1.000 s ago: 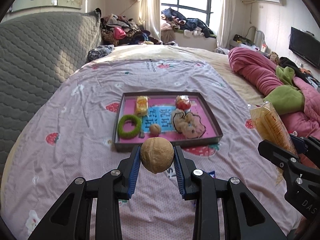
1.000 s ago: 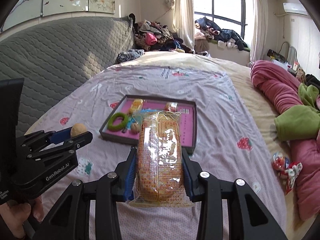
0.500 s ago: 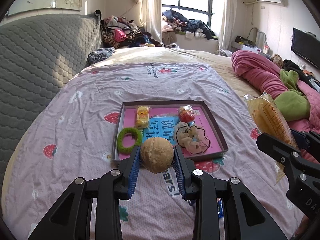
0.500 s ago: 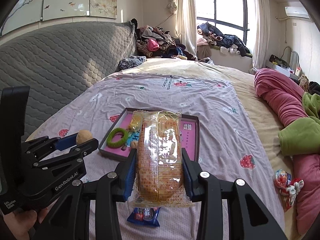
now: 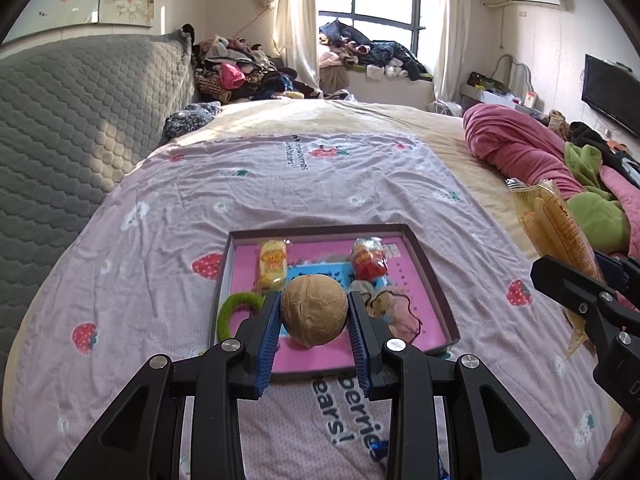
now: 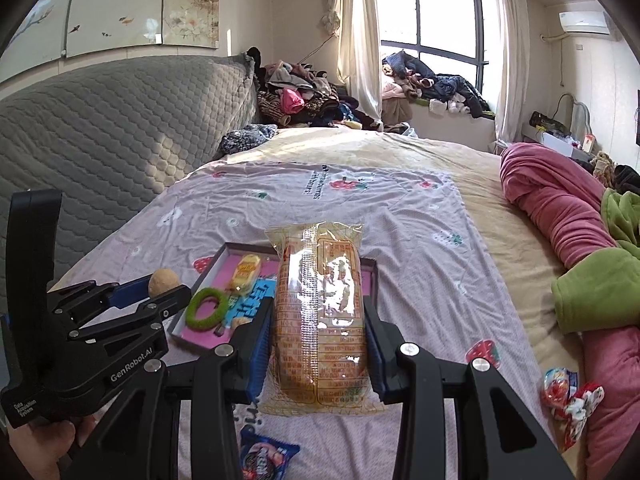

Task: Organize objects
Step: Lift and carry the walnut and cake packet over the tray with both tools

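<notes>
Clamped between the blue pads of the left gripper (image 5: 314, 312) is a round brown walnut (image 5: 314, 310), held above the near edge of the tray (image 5: 434, 280). Beside it, the right gripper (image 6: 318, 336) grips a long clear packet of biscuits (image 6: 320, 320) by its sides, the packet standing lengthwise between the fingers and reaching out past their tips. Below that gripper, on the lilac strawberry-print sheet (image 5: 160, 248), lies a small blue snack packet (image 6: 264, 454), and off to the right, near the pink quilt (image 6: 560, 208), sits a red and white wrapped sweet (image 6: 568, 396). Just ahead of both grippers the dark-rimmed tray with its pink floor rests flat on the sheet. Inside it, a green fuzzy ring (image 5: 232, 312) lies at the near left corner, a yellow wrapped snack (image 5: 273, 266) farther back on the left, a red wrapped snack (image 5: 368, 258) at the back right, and a pale bundle with a black cord (image 5: 396, 308) in front of that. A second small walnut (image 6: 240, 322) shows in the right wrist view near the ring. Farther off, a grey quilted headboard (image 5: 72, 128) runs along the left, and a green blanket (image 6: 592, 288) lies on the quilt.
</notes>
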Demonstrator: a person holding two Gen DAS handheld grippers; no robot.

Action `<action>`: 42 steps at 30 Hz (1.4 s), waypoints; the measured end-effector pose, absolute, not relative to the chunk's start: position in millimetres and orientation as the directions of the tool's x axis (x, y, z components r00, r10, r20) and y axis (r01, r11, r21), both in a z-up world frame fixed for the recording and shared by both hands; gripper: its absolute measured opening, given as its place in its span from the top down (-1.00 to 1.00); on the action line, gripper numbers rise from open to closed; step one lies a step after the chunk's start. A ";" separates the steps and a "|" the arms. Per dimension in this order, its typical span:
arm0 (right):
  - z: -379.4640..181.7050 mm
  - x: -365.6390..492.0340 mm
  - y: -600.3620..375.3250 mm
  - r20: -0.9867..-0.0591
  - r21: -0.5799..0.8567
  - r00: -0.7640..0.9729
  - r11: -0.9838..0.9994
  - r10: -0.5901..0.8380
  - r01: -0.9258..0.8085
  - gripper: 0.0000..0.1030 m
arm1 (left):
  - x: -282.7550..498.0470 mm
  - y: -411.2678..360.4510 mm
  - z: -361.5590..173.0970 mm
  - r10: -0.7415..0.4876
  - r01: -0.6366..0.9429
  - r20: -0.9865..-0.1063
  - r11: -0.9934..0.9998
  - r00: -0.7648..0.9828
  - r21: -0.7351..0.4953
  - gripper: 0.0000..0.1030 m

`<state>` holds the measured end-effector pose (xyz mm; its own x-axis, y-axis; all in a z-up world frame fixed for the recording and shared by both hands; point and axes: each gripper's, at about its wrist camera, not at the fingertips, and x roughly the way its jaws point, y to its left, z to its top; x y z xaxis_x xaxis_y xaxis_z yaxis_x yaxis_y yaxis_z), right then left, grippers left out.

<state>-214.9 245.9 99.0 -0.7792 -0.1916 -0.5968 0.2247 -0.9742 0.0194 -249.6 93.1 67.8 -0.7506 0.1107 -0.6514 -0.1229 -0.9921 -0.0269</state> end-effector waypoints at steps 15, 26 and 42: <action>125.8 -253.1 247.7 -0.555 -0.023 -0.812 -0.973 -0.178 0.229 0.20 | -294.2 111.7 95.2 0.106 -0.132 -0.631 -0.991 -0.769 -0.006 0.35; 67.5 -307.0 250.3 -0.620 -0.009 -0.765 -0.974 -0.173 0.228 0.20 | -348.3 123.1 35.6 0.094 -0.144 -0.685 -0.990 -0.723 0.016 0.35; -38.2 -349.3 250.9 -0.715 0.024 -0.677 -0.974 -0.174 0.226 0.20 | -390.2 126.3 -52.8 0.071 -0.145 -0.760 -0.989 -0.646 0.031 0.35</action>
<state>-349.3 250.9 -38.2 -0.6767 -0.1744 -0.7153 0.2260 -0.9738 0.0236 -390.2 126.3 -52.8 -0.6458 0.0710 -0.7602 -0.1454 -0.9889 0.0311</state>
